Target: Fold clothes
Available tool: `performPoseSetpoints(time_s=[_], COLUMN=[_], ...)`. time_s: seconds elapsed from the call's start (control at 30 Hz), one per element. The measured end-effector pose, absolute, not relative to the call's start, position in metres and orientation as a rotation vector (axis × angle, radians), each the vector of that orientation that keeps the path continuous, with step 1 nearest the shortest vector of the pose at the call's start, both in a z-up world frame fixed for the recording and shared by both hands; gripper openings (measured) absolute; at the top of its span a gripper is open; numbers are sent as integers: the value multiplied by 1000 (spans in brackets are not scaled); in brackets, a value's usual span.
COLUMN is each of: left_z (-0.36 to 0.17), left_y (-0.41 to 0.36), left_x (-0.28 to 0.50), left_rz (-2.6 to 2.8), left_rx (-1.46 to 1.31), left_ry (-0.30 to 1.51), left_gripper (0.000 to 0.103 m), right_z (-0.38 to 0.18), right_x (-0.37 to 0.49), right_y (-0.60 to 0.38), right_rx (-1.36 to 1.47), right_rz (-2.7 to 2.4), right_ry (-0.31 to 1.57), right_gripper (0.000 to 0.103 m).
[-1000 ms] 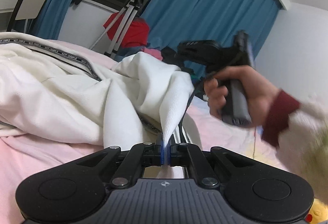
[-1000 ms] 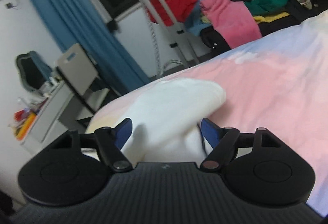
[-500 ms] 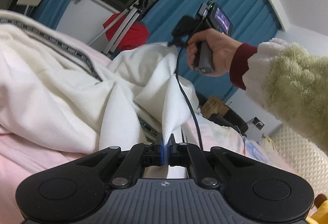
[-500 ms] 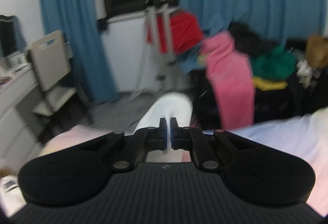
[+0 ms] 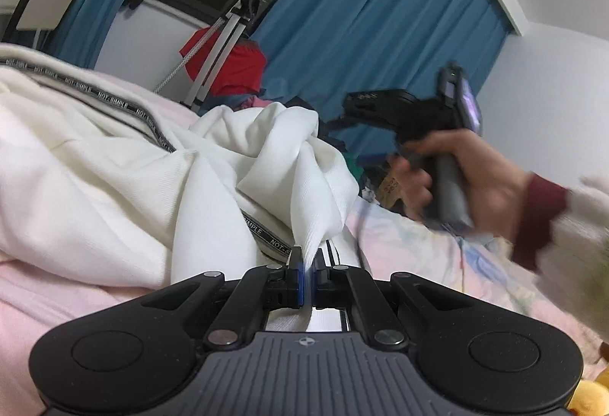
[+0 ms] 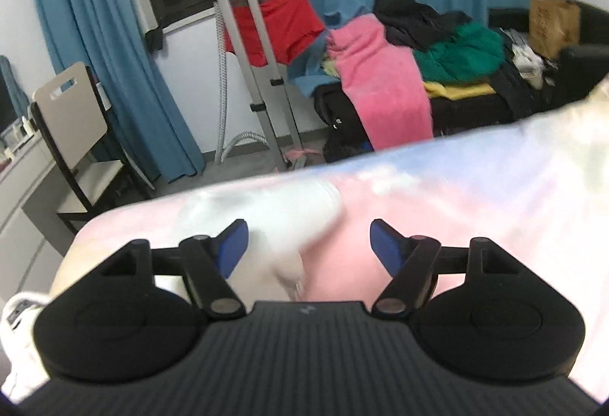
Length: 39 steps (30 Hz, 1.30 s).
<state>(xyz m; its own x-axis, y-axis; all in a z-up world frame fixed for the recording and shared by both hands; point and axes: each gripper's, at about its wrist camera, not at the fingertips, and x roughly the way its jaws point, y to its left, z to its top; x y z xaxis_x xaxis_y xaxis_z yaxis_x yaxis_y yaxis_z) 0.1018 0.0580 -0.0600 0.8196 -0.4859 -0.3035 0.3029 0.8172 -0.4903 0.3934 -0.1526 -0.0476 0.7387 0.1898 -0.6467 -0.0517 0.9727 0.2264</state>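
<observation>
A white garment (image 5: 114, 180) with a black lettered band lies bunched on the pink bed (image 5: 45, 286). My left gripper (image 5: 307, 275) is shut on a fold of its white fabric, low over the bed. My right gripper (image 6: 309, 244) is open and empty, and a blurred white part of the garment (image 6: 274, 222) lies on the sheet between and below its fingers. In the left wrist view the right gripper (image 5: 342, 111) shows held in a hand at the right, above the bed and beside the raised cloth.
A garment steamer stand (image 6: 243, 47) stands beyond the bed with a red cloth behind it. A pile of pink, green and black clothes (image 6: 399, 54) lies on a dark couch. A chair (image 6: 68, 119) and desk stand left. Blue curtains (image 6: 95, 35) hang behind.
My right gripper was shut on the white cloth half a second ago and is now open with the cloth dropped on the bed. It has moved down and right. My left gripper keeps its hold.
</observation>
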Motion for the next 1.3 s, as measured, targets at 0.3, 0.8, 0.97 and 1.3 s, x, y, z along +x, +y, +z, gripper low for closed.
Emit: performPoseSetpoints(time_s=[0.3, 0.8, 0.97, 1.3], left_z=[-60, -52, -57, -79], left_y=[50, 15, 9, 104], left_x=[94, 71, 76, 105], left_rz=[-444, -738, -726, -165], left_rx=[-385, -337, -351, -769], left_ry=[432, 357, 441, 599], left_gripper=[4, 32, 42, 83], right_z=[-54, -24, -58, -136], right_x=[342, 259, 214, 166], right_y=[-164, -292, -360, -425], right_rx=[226, 300, 374, 957], right_rz=[186, -143, -355, -475], right_ry=[773, 556, 461, 496], right_gripper=[49, 6, 6, 6])
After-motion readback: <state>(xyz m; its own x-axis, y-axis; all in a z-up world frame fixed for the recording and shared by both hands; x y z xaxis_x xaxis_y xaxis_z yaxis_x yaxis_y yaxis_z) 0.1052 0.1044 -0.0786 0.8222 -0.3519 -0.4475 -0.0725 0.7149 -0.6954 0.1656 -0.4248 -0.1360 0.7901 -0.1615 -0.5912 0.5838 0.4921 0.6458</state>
